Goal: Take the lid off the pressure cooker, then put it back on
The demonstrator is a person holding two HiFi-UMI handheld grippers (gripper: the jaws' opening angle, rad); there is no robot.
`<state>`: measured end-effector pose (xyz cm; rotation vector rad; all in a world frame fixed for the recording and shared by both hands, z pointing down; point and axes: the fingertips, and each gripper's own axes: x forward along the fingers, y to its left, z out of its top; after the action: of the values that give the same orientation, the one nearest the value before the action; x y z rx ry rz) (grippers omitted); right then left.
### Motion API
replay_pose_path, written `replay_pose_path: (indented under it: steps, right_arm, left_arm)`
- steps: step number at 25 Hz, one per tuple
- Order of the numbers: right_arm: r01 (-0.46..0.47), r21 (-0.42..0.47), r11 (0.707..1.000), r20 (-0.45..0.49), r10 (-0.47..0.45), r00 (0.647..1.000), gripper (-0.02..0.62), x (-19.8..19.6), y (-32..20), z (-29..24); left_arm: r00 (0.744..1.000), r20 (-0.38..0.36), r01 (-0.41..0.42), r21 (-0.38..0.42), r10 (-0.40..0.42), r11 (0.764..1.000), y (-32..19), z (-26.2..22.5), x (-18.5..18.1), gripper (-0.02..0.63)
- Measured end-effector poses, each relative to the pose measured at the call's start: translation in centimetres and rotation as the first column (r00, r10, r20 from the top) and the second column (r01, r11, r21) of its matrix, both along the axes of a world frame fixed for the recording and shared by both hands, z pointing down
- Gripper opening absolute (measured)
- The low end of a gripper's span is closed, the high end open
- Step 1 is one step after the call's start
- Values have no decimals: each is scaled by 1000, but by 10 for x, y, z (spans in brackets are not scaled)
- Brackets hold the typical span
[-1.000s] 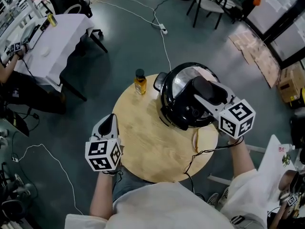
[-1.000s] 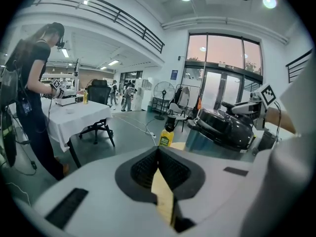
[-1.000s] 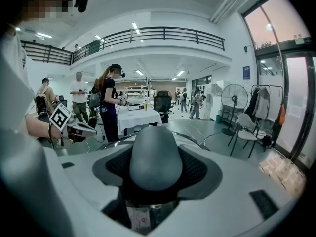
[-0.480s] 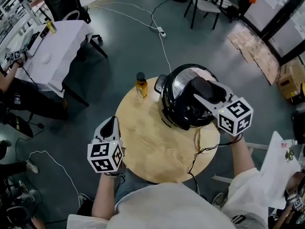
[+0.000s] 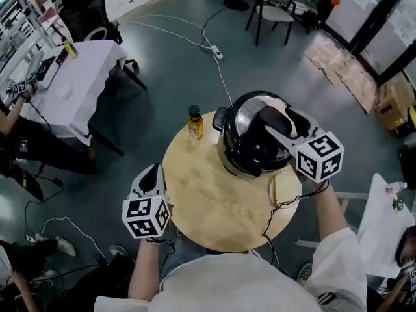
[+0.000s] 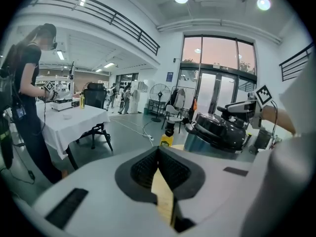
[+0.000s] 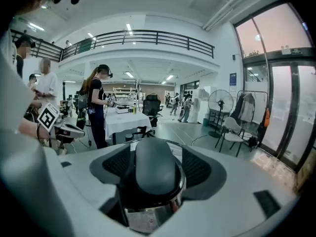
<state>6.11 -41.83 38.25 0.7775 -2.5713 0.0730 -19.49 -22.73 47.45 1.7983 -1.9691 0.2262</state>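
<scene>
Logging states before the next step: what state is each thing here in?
lid: on the pressure cooker.
right gripper: open around the lid handle, jaws just been opening.
left gripper: shut, empty.
bottle: upright, capped, on the table.

- Left gripper (image 5: 151,173) (image 6: 158,151): held at near left, pointing away from the person and tilted slightly down. Pads meet at the tips; nothing between them.
- Left forearm (image 5: 144,265): bare, reaching forward from the body, roughly straight.
- Right gripper (image 5: 278,121) (image 7: 154,158): held further out at right, angled toward far left and slightly down. Its jaws have just been opening and stand wide, one on each side of the lid handle (image 7: 154,174), pads not seen pressing it.
- Right forearm (image 5: 331,210): extended forward, white sleeve (image 5: 341,259) on the upper arm.
</scene>
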Motion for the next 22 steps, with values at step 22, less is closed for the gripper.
replay_pose_path:
  steps: [22]
  right_arm:
    - [-560,94,823,296,514,805,97,116,94,-79]
  left_arm:
    - [975,-19,-215,145,220,966,-27,-47,26,-9]
